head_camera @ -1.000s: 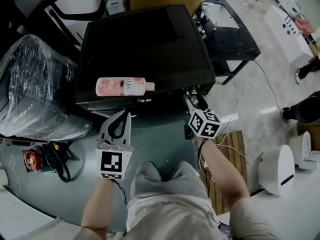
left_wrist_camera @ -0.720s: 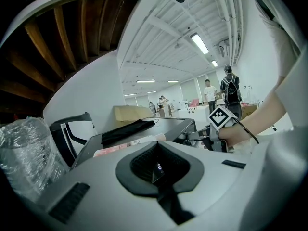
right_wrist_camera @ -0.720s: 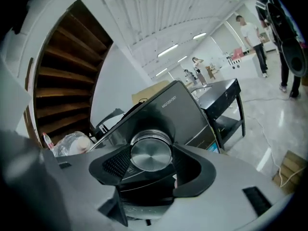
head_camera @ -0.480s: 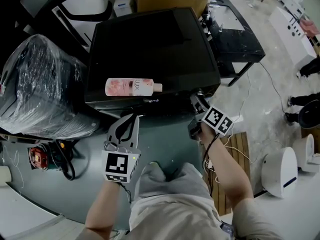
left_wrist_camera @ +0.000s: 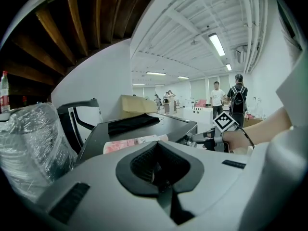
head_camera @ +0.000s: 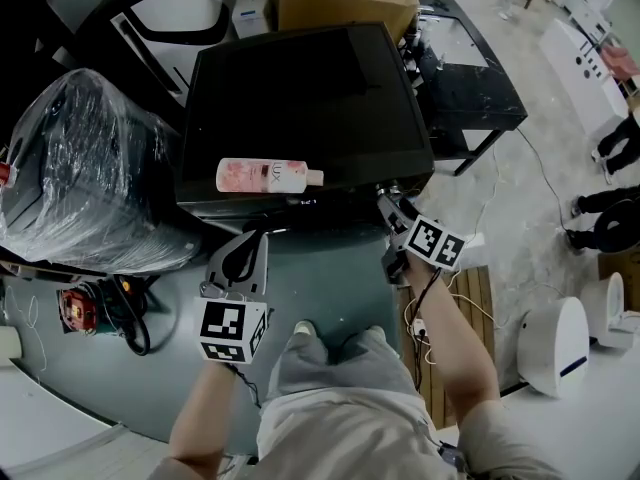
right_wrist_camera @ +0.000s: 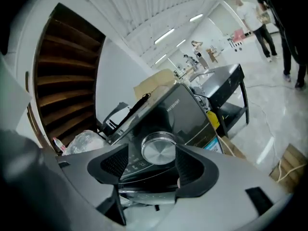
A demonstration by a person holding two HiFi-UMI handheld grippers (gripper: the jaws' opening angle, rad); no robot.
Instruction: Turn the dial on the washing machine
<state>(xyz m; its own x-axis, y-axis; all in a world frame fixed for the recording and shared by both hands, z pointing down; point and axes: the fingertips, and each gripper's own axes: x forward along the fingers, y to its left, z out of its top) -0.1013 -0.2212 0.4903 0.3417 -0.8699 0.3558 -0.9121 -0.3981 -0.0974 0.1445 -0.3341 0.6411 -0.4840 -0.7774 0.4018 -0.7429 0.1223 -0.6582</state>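
Starting at the far left, there's a big plastic-wrapped bundle [head_camera: 90, 168] parked right beside the washing machine [head_camera: 300, 78], and it looks like plain storage, nothing to do with the job. Next over, the left hand-held gripper [head_camera: 250, 238] hangs above the floor [head_camera: 330, 278] in front of the machine. Its jaws are pressed together with nothing in them, which makes sense to me since twisting a knob is a one-hand thing and this one is just parked out of the way. A pink bottle [head_camera: 262, 176] lies on its side on the machine's dark lid near the front edge, apart from both grippers, so I'd guess it's only sitting there and nobody needs to move it. The real action is at the front right corner. The dial [right_wrist_camera: 161, 150] is a round silver knob on the slanted control panel [right_wrist_camera: 185, 112], facing the person. From the head view it's tucked under the lid edge, so you only get a good look through the right gripper view. The right hand-held gripper [head_camera: 392, 208] points straight at it with its jaws spread as wide as they go. They've just been opening, and the dial sits in the gap between them. The right-side pad looks right at the rim and the left-side one shows a clear gap, so I'd call it straddling, not clamped. Wide is what a fat knob needs.
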